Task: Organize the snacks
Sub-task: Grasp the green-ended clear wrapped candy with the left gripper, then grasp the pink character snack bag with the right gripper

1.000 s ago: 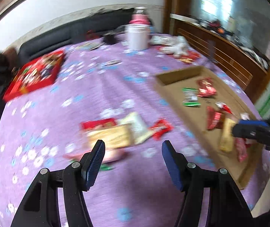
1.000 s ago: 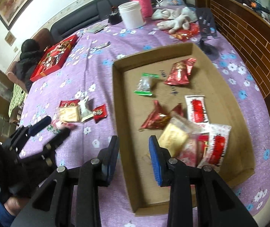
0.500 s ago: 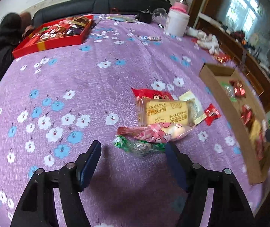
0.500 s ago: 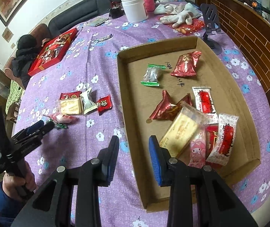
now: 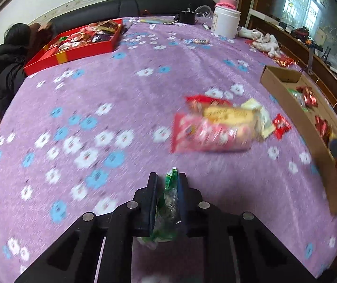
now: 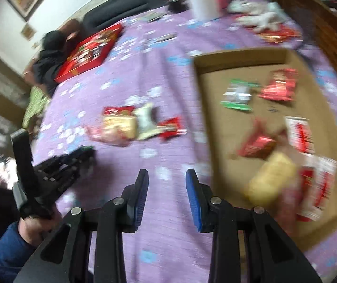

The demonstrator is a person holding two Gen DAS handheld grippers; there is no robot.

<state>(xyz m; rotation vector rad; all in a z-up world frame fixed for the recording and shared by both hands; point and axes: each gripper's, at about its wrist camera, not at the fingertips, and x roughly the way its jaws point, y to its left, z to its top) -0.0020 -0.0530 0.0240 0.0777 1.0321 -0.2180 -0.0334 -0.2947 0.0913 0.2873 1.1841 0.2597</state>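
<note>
Left gripper [image 5: 167,184]: had just clamped on green-wrapped snack [image 5: 168,202].
Right gripper [image 6: 167,184]: apart, empty.
Advice: lift clear, carry to cardboard tray [image 5: 284,94].

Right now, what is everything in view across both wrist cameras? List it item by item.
Tablecloth: one, purple with white and blue flowers, covers the table.
Cardboard tray: one, brown, right side; holds about eight wrapped snacks, blurred.
Loose snack pile: about five packets, red, yellow, pink, cream, on the cloth left of the tray.
Green-and-clear packet: one, between the left gripper's pads.
Red gift box: one, far left, full of sweets.
White jar: one, far edge, pink flask behind it.
White gloves: a heap, far right.
Left gripper: black, shut on the packet.
Right gripper: black with blue pads, open, empty.
</note>
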